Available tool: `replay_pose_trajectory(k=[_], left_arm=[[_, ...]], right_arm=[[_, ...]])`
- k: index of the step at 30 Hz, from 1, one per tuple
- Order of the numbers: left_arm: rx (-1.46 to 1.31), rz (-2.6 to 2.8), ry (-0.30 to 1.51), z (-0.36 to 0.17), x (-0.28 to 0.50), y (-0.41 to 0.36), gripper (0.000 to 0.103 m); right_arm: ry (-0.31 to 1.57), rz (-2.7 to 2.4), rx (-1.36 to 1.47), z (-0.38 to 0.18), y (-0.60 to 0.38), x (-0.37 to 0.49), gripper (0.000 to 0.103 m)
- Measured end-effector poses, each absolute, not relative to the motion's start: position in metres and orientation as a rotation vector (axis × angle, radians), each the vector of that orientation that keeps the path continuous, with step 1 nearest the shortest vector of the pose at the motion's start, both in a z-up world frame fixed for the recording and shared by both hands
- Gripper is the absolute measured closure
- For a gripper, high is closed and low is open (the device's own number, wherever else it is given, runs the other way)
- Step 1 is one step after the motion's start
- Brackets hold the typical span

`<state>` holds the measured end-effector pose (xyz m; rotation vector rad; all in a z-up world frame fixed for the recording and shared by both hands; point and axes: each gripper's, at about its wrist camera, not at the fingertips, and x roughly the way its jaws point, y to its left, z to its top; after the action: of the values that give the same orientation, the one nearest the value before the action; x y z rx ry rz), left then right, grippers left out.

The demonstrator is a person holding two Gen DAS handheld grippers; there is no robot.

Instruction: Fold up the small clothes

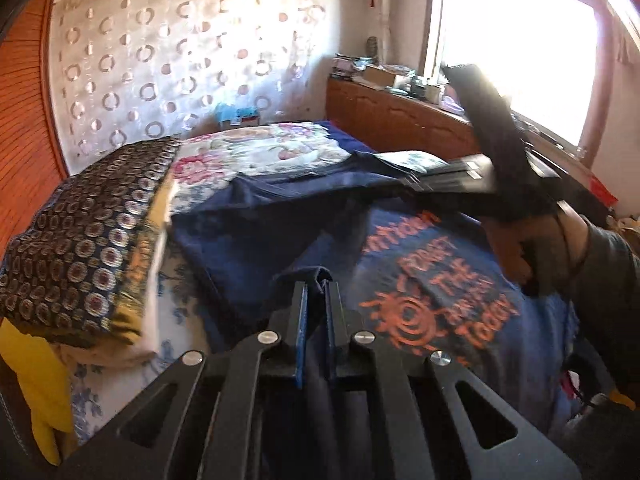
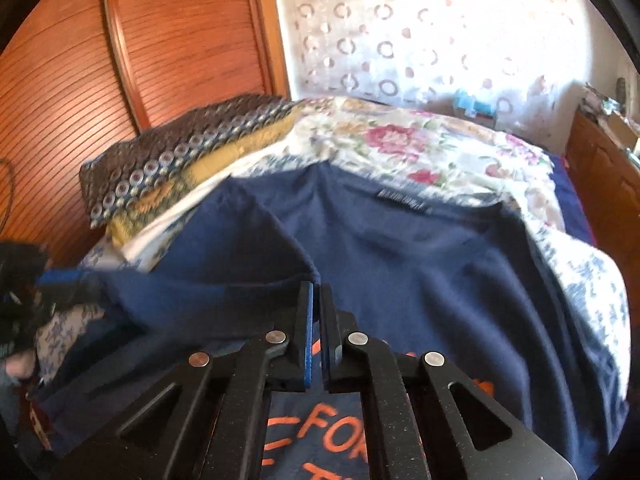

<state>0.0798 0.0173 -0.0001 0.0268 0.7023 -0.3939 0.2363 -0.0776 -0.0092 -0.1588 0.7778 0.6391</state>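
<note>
The left tongs (image 1: pixel 316 296) point down at a slant over the bed (image 1: pixel 280 148), clenched on a raised pinch of the navy T-shirt (image 1: pixel 256 236). The right tongs (image 2: pixel 316 300) tilt likewise, clamped on a fold of the same soft, creased cloth; a hand (image 1: pixel 532 248) grips their handle. The shirt lies spread on the floral bedspread (image 2: pixel 420 152), its orange print (image 1: pixel 436 300) partly folded under and only partly legible. A stack of patterned quilts (image 1: pixel 92 236) sits beside it. The window (image 1: pixel 520 52) glare washes out the cabinet top (image 1: pixel 400 88). The left tongs show blurred at the right wrist view's edge.
</note>
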Motion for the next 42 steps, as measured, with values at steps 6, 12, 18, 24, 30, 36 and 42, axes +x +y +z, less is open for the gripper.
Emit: replay_pose_trajectory(k=[6,12,18,24,30,36,42], left_arm=[[0.027,-0.447,0.734,-0.011,0.069,-0.003,0.089],[0.023,-0.425,0.727,-0.009,0.064,0.004,0.073],[0.037,-0.343,0.756,-0.020,0.076,0.012,0.061],[0.050,-0.317,0.803,-0.040,0.091,0.010,0.057],[0.049,-0.301,0.842,-0.053,0.100,0.010,0.053],[0.048,-0.293,0.862,-0.059,0.105,0.011,0.052],[0.066,-0.289,0.864,-0.061,0.105,0.009,0.051]], right_arm=[[0.785,0.525,-0.151,-0.006,-0.093,0.255,0.103],[0.789,0.449,-0.139,-0.015,-0.109,0.259,0.069],[0.775,0.463,-0.115,-0.010,-0.128,0.244,0.047],[0.776,0.496,-0.123,-0.008,-0.143,0.220,0.042],[0.771,0.490,-0.100,-0.006,-0.173,0.191,0.039],[0.755,0.420,-0.090,-0.007,-0.211,0.173,0.031],[0.756,0.331,-0.056,-0.008,-0.258,0.161,0.031]])
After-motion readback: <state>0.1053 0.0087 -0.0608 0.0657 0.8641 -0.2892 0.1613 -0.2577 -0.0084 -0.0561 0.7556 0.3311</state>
